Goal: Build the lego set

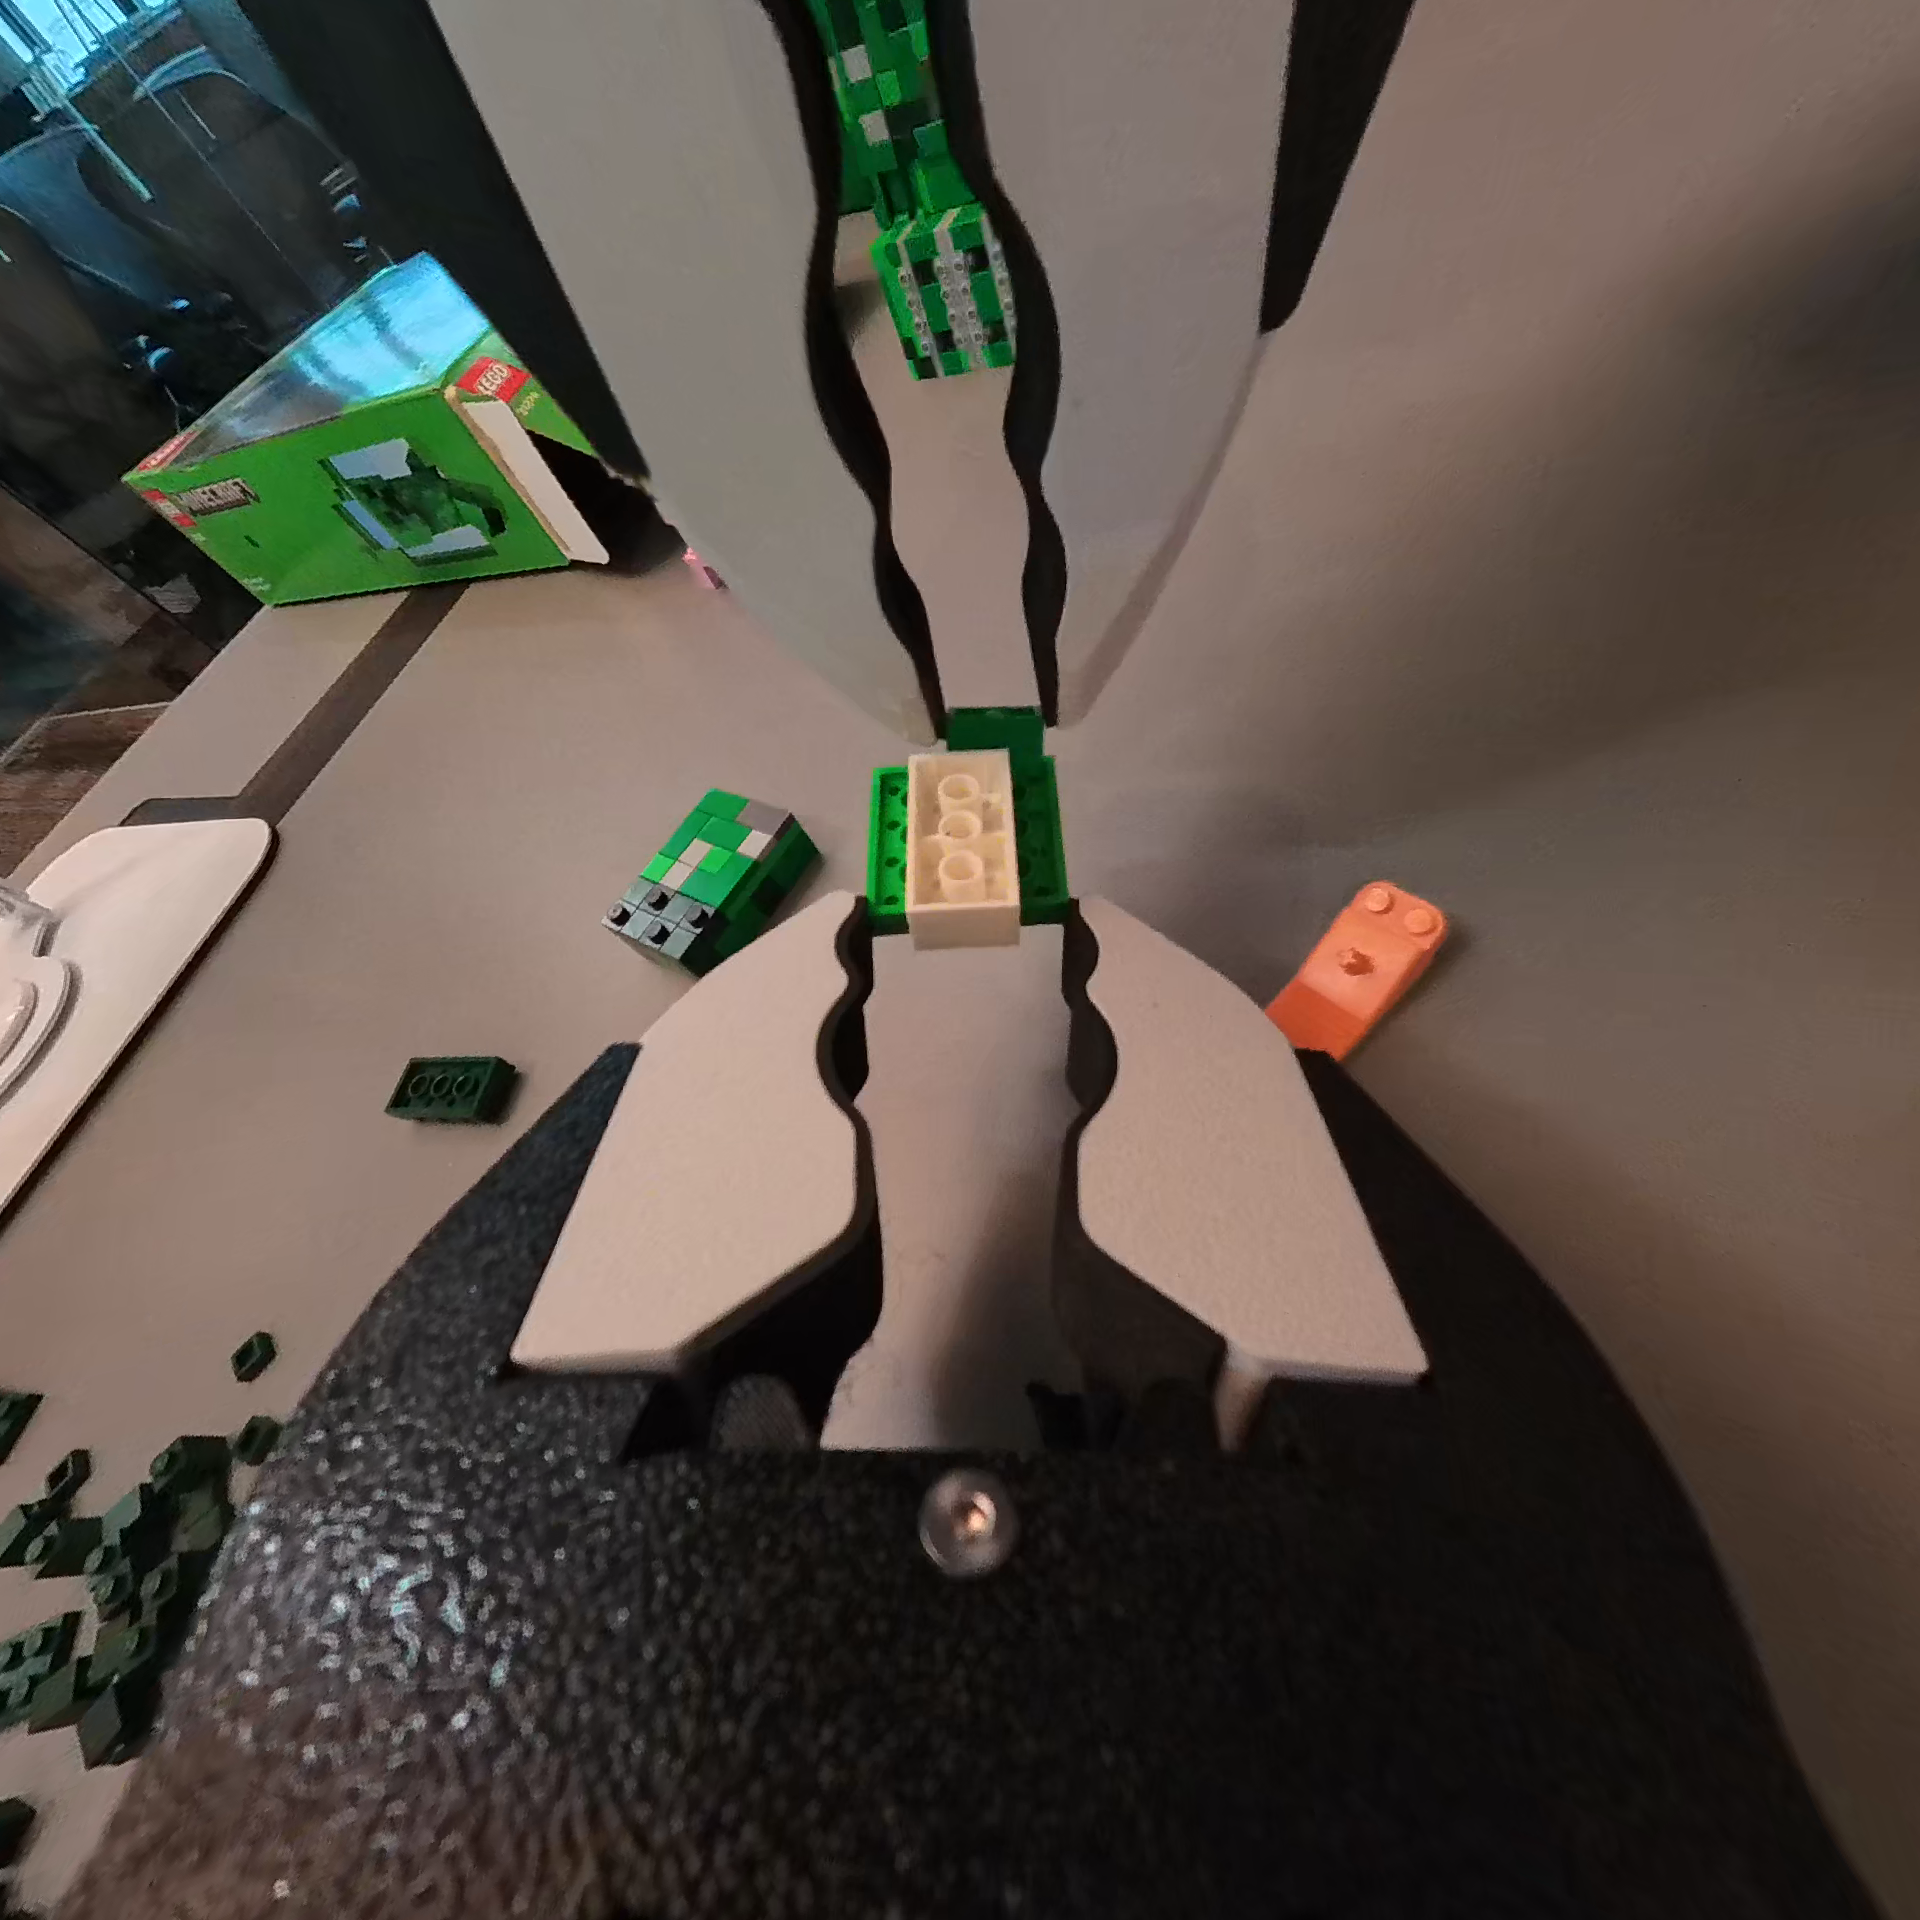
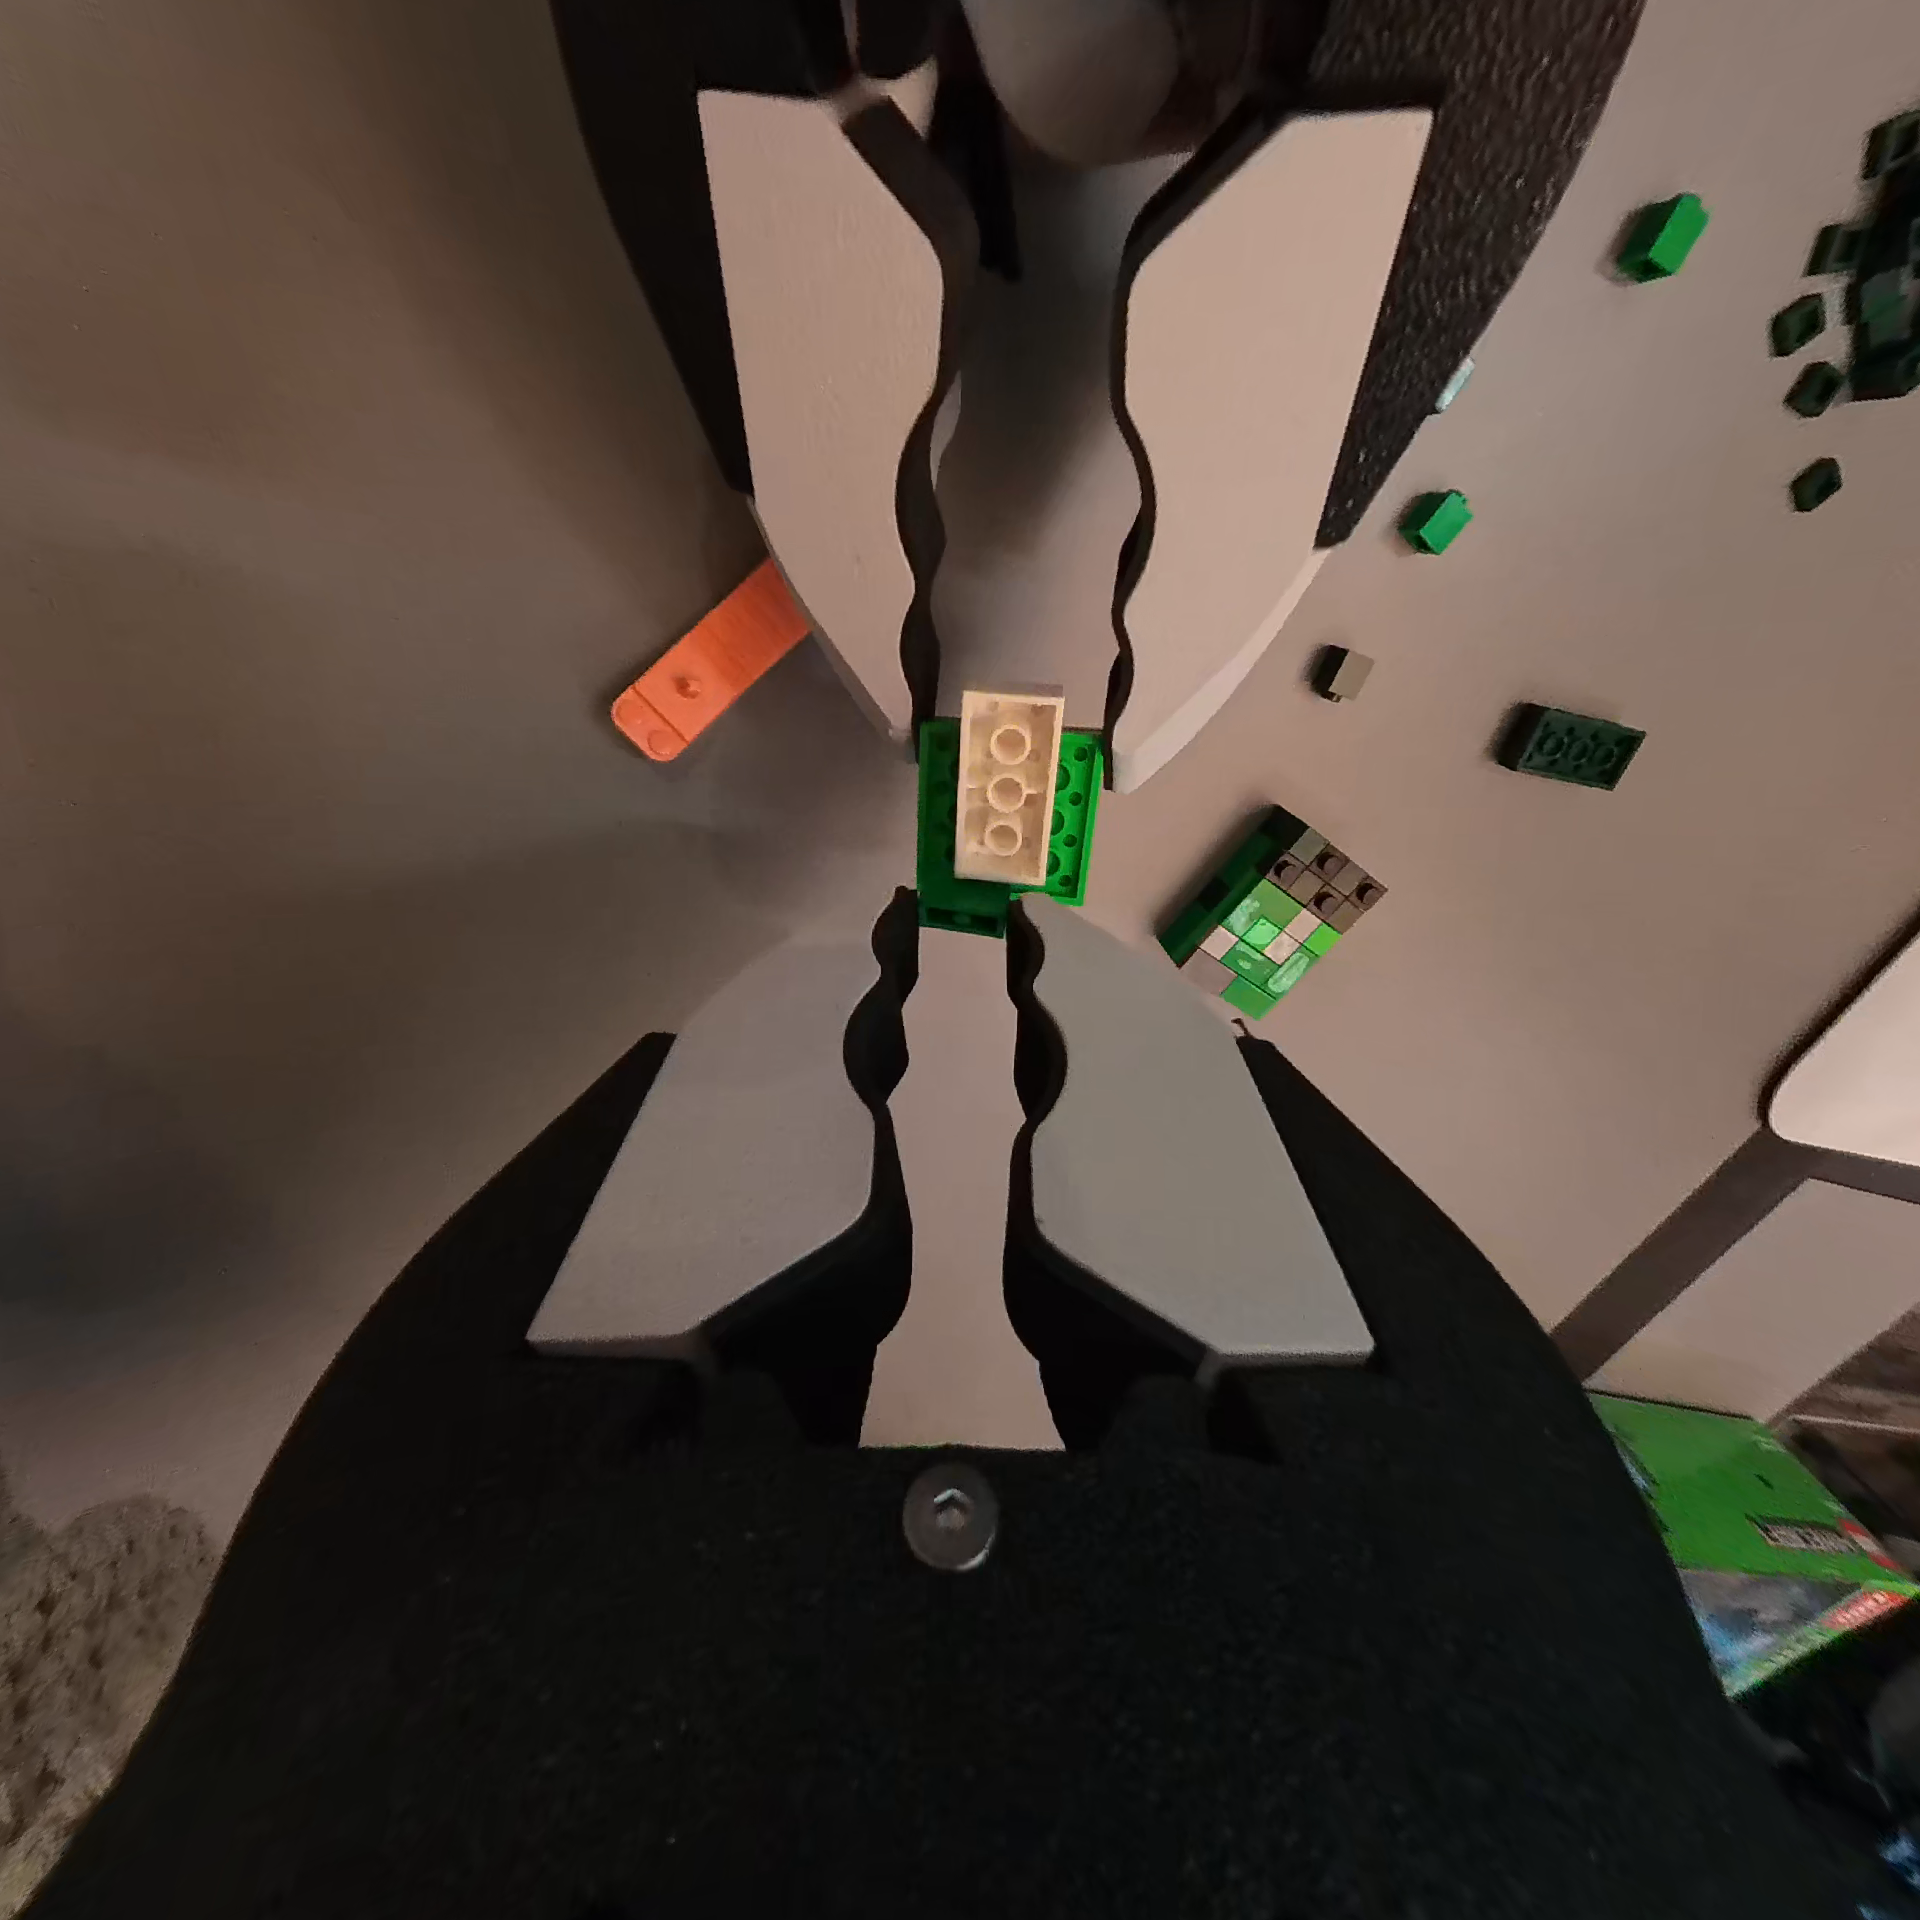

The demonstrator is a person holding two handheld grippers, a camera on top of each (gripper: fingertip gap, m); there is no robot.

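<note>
Mid-build: left gripper point(image 1: 966, 914) and right gripper point(image 2: 961, 914) each clamp the green plate point(image 1: 891, 847) bearing a white brick point(image 1: 961, 847) above the bench point(image 1: 1558, 727); finished sub-block point(image 1: 717, 883) and loose bricks point(image 1: 104, 1558) remain unjoined.

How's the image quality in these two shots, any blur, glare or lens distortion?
Left wrist view: strong wide-angle bending; the white brick is sharp, the dark green pieces at the lower left edge smear, and the green box top carries window glare. Right wrist view: dimmer and warmer, with soft shadows on the table; the loose pieces at the upper right edge are blurred.
</note>
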